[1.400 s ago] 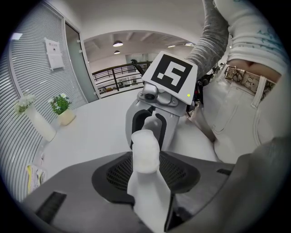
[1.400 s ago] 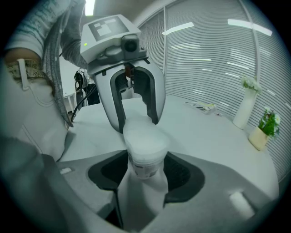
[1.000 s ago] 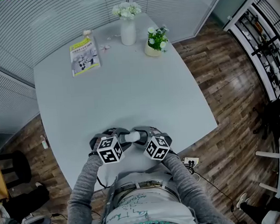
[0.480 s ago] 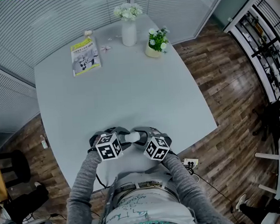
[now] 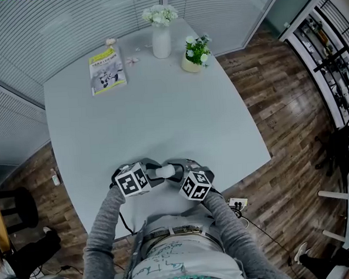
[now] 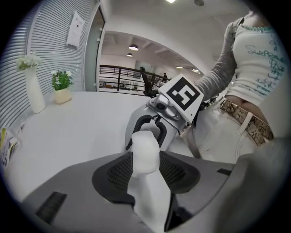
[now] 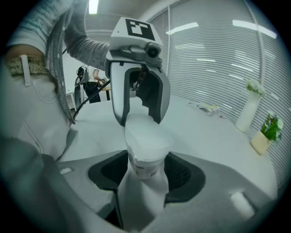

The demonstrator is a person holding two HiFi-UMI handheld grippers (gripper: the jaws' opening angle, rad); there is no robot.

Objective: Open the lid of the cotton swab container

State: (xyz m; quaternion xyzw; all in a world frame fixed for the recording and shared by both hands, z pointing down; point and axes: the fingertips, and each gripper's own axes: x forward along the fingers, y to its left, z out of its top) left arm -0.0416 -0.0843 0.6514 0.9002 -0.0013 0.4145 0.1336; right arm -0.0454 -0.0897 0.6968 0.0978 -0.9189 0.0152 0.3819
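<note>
The left gripper (image 5: 151, 168) has just rolled: its marker cube (image 5: 133, 181) shows a different tilt than a moment ago, while the right gripper (image 5: 177, 168) sits dead still. Neither travels; both hang over the near edge of the desk (image 5: 149, 108), with the container (image 5: 163, 172) bridged between them, off the surface. The left jaws stand wide yet clamped on the far end, which I take for the lid (image 6: 145, 150). The right jaws press on the labelled end. It looks like a twist, but no gap shows, so the lid is probably still on.
</note>
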